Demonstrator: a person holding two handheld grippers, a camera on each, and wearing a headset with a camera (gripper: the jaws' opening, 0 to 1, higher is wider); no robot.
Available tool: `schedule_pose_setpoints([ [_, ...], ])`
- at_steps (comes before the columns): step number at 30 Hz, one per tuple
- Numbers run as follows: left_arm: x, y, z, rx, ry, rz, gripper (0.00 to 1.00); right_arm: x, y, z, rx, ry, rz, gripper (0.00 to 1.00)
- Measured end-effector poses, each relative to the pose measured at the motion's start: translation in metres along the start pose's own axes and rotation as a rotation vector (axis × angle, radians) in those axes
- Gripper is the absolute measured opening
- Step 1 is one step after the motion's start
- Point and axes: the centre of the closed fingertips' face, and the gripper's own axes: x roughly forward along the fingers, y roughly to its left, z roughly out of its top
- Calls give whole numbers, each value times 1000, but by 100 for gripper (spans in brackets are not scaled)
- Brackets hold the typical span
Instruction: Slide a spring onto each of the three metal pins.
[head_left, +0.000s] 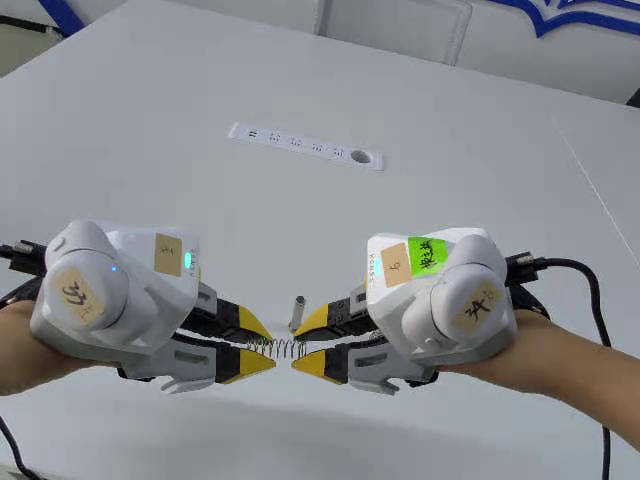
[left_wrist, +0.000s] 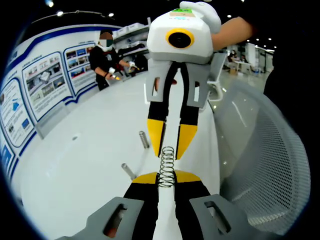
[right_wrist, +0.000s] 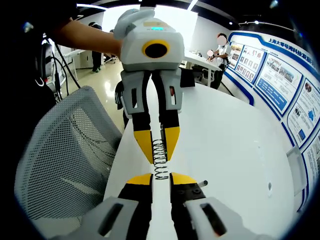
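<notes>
White tabletop (head_left: 150, 130) with a long white power strip (head_left: 305, 146) lying across it. On the person's side of the strip, well apart from it, a thin coiled steel spring (head_left: 282, 347) is held with its long axis level, running left to right and roughly parallel to the strip. The yellow-tipped jaws of the left gripper (head_left: 258, 345) are closed on its left end. Those of the right gripper (head_left: 306, 345) are closed on the opposite end, tips facing. A short grey metal pin (head_left: 298, 312) stands upright between strip and spring, just behind the tips.
</notes>
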Motion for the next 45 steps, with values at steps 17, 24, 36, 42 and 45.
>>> schedule_pose_setpoints([
  [17, 2, -3, -3, 15, 12, -18, 10, -4, 1, 8, 63, -47, 39, 10],
  [24, 5, 0, -6, 23, 27, -12, 10, -10, 2, 25, 76, -115, 63, 11],
  [36, 3, 0, -5, -7, 0, -6, 10, -10, 3, 38, 79, -151, 68, 11],
  [42, 3, 0, -3, -10, -6, -2, 10, -11, 1, 43, 95, -174, 66, 11],
  [45, 3, -1, -2, -14, -11, -3, 10, -11, 1, 46, 102, -189, 64, 11],
])
